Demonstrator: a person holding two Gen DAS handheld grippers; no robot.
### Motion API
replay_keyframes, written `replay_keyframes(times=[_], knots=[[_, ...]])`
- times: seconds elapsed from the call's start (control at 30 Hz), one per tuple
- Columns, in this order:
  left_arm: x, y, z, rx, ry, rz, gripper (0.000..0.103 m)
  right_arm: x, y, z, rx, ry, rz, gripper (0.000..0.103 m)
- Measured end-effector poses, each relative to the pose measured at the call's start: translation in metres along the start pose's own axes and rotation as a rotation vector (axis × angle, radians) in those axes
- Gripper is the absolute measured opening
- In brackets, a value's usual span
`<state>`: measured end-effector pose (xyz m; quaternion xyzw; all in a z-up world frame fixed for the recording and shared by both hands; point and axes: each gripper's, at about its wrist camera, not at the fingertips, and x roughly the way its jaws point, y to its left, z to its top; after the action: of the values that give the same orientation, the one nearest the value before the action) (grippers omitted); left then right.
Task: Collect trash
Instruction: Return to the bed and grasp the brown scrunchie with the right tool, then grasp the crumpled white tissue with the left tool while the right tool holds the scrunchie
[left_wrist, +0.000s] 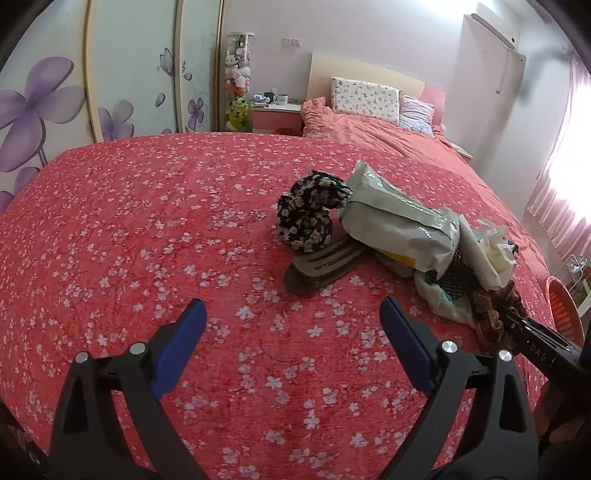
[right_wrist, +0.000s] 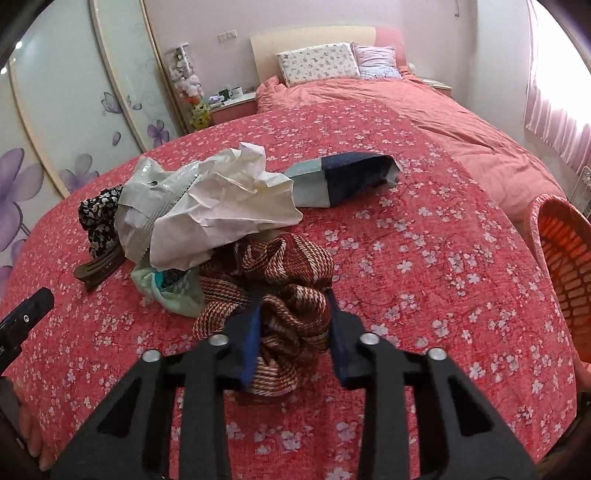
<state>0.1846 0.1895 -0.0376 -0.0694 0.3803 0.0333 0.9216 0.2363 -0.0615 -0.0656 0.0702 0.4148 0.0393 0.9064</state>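
Observation:
A pile lies on the red flowered bedspread: a black-and-white floral scrunchie, a grey plastic mailer bag, a brown hair clip, crumpled white paper, a pale green wrapper and a blue-grey pouch. My right gripper is shut on a brown woven scrunchie at the pile's near edge; it also shows in the left wrist view. My left gripper is open and empty above bare bedspread, short of the hair clip.
An orange slatted basket stands off the bed's right edge, also in the left wrist view. Pillows and a headboard are at the far end, a nightstand with mugs and a wardrobe with purple flowers on the left.

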Motion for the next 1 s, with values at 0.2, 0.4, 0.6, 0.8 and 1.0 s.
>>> replay_keyframes(times=[0.2, 0.4, 0.6, 0.8, 1.0], knots=[[0.001, -0.021, 0.000, 0.022, 0.001, -0.035, 0.093, -0.012, -0.009, -0.003, 0.005, -0.037, -0.032, 0.021], [0.001, -0.052, -0.001, 0.060, 0.002, -0.089, 0.093, -0.028, -0.035, -0.003, 0.029, -0.087, -0.109, 0.021], [0.002, -0.096, -0.001, 0.095, 0.001, -0.167, 0.092, -0.041, -0.068, -0.003, 0.087, -0.124, -0.159, 0.021], [0.011, -0.140, 0.003, 0.138, 0.000, -0.193, 0.087, -0.049, -0.092, -0.006, 0.126, -0.133, -0.164, 0.021], [0.034, -0.174, 0.009, 0.166, 0.033, -0.180, 0.079, -0.055, -0.109, -0.012, 0.142, -0.136, -0.154, 0.021]])
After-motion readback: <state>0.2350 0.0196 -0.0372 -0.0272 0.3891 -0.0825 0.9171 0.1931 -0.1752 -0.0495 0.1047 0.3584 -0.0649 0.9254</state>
